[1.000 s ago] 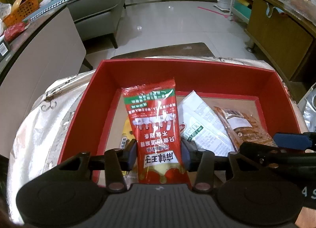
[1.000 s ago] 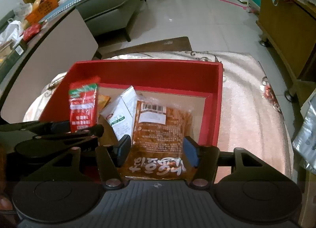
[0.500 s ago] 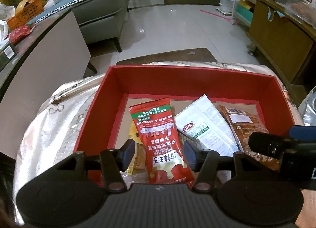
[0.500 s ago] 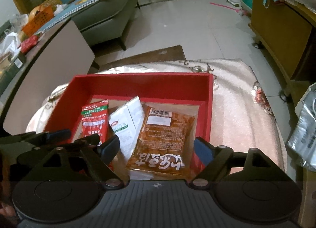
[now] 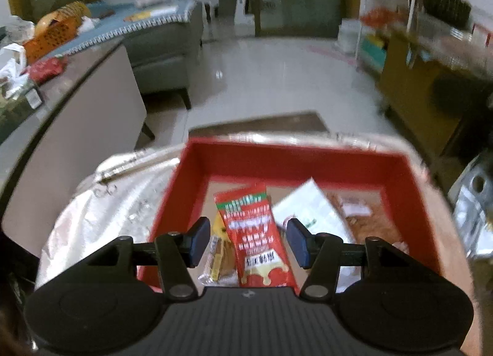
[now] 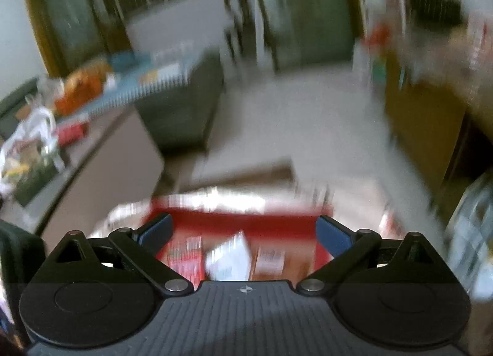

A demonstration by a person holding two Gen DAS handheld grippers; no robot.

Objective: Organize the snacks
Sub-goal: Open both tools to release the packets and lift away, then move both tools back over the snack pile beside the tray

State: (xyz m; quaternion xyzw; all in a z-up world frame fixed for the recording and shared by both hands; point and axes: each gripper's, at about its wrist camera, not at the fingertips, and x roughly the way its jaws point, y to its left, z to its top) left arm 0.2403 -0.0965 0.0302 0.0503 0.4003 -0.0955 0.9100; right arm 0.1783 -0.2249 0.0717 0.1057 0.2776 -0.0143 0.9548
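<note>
Tiled living room, silvery tablecloth (image 5: 92,226), red box (image 5: 292,157) (snacks inside), both tongs released.

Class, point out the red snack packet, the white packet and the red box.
red snack packet (image 5: 254,232), left wrist view, printed middle.
white packet (image 5: 311,209), left wrist view, upper face.
red box (image 5: 289,161), left wrist view, far inner wall.

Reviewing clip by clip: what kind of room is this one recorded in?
Most likely a home living room: a grey sofa with a blue throw, a glossy tiled floor, and a wooden cabinet along the side. The red box of snacks sits on a cloth-covered table.
</note>
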